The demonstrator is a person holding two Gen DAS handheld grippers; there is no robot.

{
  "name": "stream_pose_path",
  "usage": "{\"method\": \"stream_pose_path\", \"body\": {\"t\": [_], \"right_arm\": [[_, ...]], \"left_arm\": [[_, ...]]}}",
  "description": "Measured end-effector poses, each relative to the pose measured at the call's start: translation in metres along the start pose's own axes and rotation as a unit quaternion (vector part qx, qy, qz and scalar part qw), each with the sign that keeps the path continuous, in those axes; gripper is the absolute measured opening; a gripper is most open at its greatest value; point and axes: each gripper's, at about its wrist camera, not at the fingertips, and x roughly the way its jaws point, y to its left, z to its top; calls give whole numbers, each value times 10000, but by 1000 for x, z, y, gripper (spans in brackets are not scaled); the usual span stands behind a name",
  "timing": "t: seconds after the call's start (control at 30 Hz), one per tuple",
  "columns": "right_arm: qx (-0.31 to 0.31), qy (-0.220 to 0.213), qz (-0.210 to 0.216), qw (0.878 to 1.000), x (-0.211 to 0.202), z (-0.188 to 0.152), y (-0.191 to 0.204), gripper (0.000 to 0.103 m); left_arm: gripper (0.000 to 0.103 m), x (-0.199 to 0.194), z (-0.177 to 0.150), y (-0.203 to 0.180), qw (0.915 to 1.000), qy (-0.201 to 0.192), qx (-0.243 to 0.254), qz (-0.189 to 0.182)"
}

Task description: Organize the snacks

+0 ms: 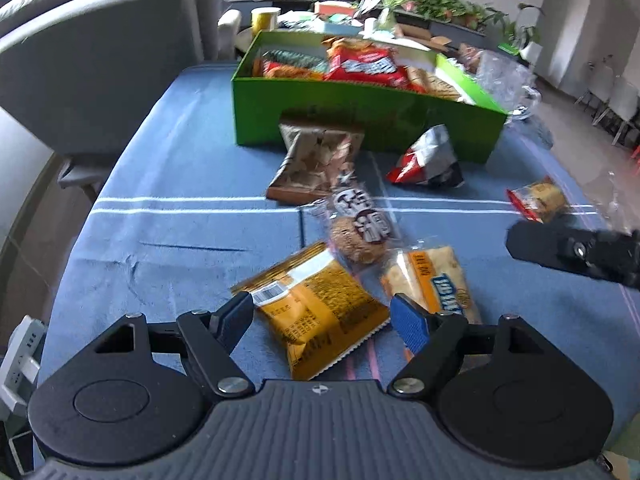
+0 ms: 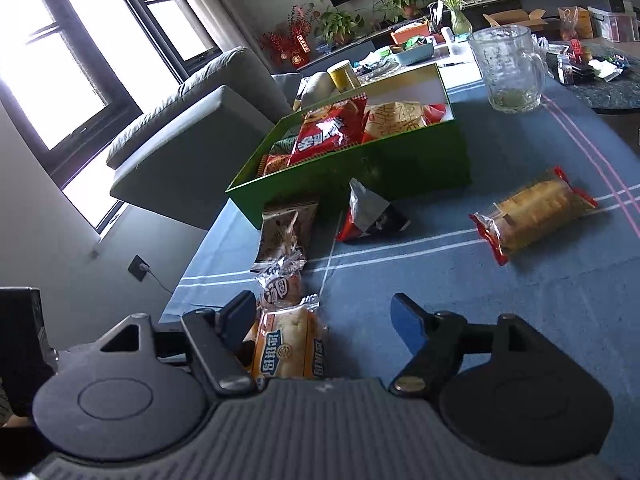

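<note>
A green box (image 1: 360,112) (image 2: 400,164) holding several snack packs stands on the blue tablecloth. Loose snacks lie in front of it: a brown pack (image 1: 316,160), a red-silver pack (image 1: 430,158) (image 2: 370,216), a round cookie pack (image 1: 358,226), a yellow pack (image 1: 320,312), an orange bread pack (image 1: 434,280) (image 2: 290,344) and a red-ended cracker pack (image 1: 538,198) (image 2: 532,212). My left gripper (image 1: 323,322) is open around the yellow pack. My right gripper (image 2: 324,320) is open, with the bread pack beside its left finger; it also shows at the right of the left wrist view (image 1: 576,250).
A glass mug (image 2: 510,72) stands right of the box. A grey sofa (image 1: 92,52) is on the left past the table edge. Plants, a yellow cup (image 1: 265,19) and clutter sit on a table behind.
</note>
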Motion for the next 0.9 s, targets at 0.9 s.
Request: {"method": "stream_pose_path", "body": {"t": [0.9], "right_arm": [[-431, 542, 78, 9976, 21, -20, 27, 69]], "left_arm": [[51, -1, -6, 18, 9984, -557, 71, 51]]}}
